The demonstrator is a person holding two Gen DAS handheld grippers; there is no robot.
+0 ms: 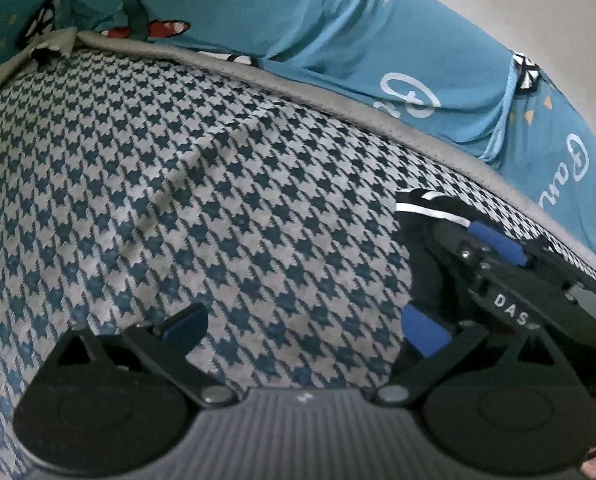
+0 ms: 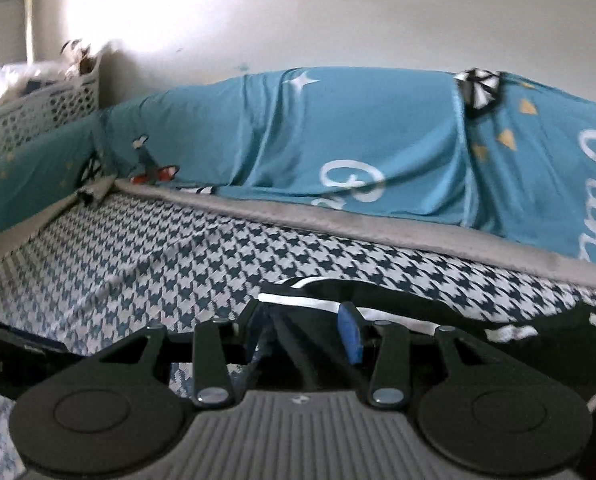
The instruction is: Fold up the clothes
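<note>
One black garment with white stripes (image 2: 298, 300) lies on the houndstooth mat (image 2: 177, 264), near the right side. The right gripper (image 2: 304, 330) has its jaws part closed, pinching the garment's near edge. The left gripper (image 1: 302, 330) hangs wide open above the mat, holding nothing. Behind, a teal cushion (image 2: 338, 128) lines the far edge, and one white basket (image 2: 37, 108) stands far left.
</note>
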